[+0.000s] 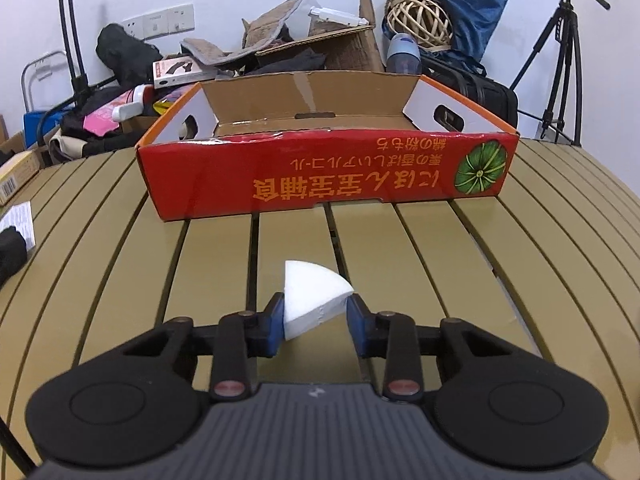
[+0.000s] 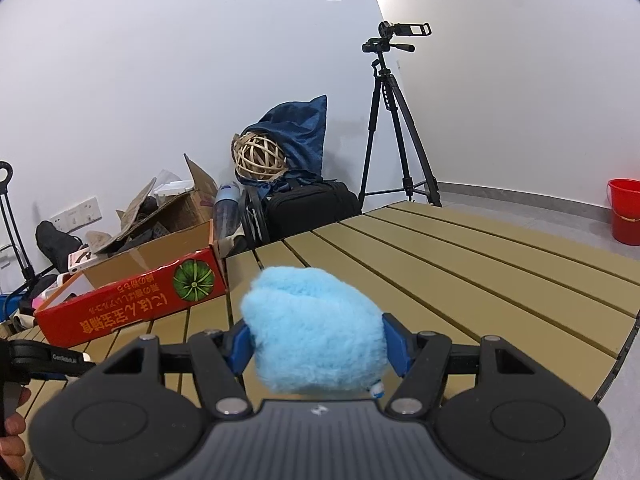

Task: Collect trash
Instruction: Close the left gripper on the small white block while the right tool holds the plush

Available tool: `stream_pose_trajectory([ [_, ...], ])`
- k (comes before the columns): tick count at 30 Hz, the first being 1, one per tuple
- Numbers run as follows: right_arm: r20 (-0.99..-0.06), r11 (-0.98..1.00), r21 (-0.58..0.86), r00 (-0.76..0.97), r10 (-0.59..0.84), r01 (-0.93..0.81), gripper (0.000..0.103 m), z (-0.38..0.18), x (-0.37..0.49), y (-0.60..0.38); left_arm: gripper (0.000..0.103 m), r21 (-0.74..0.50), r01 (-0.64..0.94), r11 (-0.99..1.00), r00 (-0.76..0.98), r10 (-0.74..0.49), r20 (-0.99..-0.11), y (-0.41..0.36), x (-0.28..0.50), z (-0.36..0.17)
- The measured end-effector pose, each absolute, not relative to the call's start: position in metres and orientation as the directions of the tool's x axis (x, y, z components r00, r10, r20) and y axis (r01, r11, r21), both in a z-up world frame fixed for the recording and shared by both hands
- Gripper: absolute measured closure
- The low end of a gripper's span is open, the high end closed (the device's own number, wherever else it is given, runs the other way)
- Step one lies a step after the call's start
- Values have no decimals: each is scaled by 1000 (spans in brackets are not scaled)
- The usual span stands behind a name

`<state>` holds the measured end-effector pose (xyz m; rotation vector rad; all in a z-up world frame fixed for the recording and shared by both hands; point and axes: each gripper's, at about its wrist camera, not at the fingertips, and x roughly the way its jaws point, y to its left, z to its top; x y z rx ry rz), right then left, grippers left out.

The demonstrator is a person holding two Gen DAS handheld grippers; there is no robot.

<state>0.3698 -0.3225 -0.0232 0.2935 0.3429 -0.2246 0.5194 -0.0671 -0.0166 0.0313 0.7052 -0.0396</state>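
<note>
Both grippers are loaded: left gripper (image 1: 316, 316) clamps a white foam wedge (image 1: 314, 300), right gripper (image 2: 316, 344) squeezes a blue fluffy ball (image 2: 316, 332); the red cardboard tray (image 1: 328, 172) looks empty, so both drops remain.

Tan slatted worktop (image 1: 420, 240), dark gaps between slats. Red open cardboard box (image 1: 328, 168) flat on far side, printed face toward camera, text upside down, green melon graphic at right end. Printed paper sheet (image 1: 18, 220) at left edge, beside dark object (image 1: 10, 252).
</note>
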Motion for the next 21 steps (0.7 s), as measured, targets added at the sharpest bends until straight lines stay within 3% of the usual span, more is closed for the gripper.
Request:
stream_pose_trajectory([
  [7, -366, 938, 238, 918, -155, 253, 39, -25, 373, -320, 81, 26, 50, 998, 763, -21, -647, -69, 517, -16],
  [21, -337, 953, 218, 933, -127, 209, 39, -19, 358, -308, 82, -32, 52, 998, 775, -61, -629, -50, 485, 2],
])
